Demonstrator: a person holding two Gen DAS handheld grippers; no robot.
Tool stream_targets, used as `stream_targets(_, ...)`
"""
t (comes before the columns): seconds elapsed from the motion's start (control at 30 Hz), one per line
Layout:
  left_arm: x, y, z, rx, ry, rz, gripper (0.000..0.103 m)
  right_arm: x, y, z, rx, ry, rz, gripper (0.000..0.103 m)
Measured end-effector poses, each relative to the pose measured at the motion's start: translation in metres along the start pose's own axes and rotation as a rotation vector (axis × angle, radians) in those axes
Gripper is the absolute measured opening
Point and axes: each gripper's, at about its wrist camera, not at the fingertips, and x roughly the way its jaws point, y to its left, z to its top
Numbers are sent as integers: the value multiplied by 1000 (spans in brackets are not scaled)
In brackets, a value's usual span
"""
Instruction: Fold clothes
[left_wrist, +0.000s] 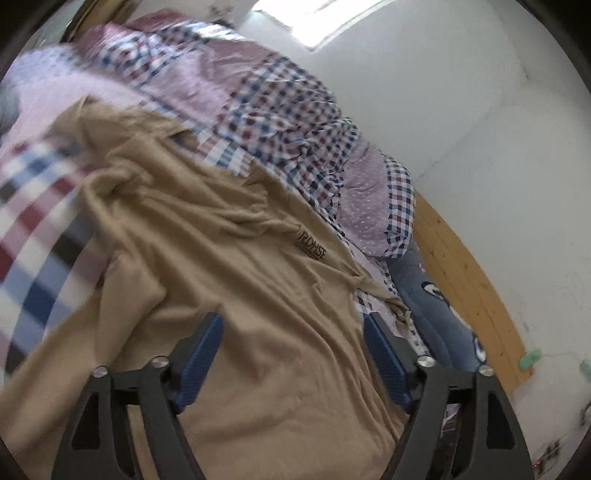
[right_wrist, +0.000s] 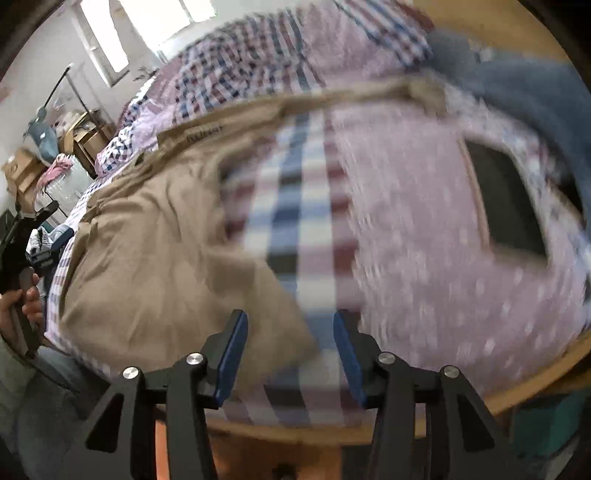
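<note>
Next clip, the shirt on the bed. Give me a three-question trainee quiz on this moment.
1. True or false: both sets of jaws stand open, gripping nothing.
2. What colour is the shirt?
3. The shirt lies on: A) a bare wooden floor, B) a checked and dotted quilt, C) a chair.

Key: 1 true, the left gripper and the right gripper are both empty. 2 tan. 3 B.

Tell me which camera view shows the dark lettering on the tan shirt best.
The left wrist view. There the lettering on the tan shirt is sharp enough to make out as dark printed characters, lying unobstructed. In the right wrist view the lettering is only a small, motion-blurred dark smudge near the shirt's far edge, not legible.
</note>
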Motion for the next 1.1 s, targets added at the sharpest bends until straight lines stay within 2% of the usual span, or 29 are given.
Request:
stream_targets(0.13, -6, 4, -13, -21, 22, 27, 85, -6, -8, -4, 23, -13, 85, 55)
stream_targets(0.33, -19, 5, -31, -23, 57, 71, 85, -1, -5, -7, 5, -17, 52, 55)
stream_targets(0.63, -74, 39, -25, -80, -39, 190, 85, -15, -3, 13, 71, -127, 56, 55)
stream_targets(0.8, -106, 72, -21, -178, -78, 257, 85, -19, 5, 28, 105, -189, 56, 55)
stream_targets(0.97, -132, 100, -27, -266, -90, 305, 85, -17, 20, 38, 114, -218, 68, 55)
stream_targets(1.1, -137, 112, -29, -266, -55, 379, 85, -10, 37, 43, 94, -218, 76, 55)
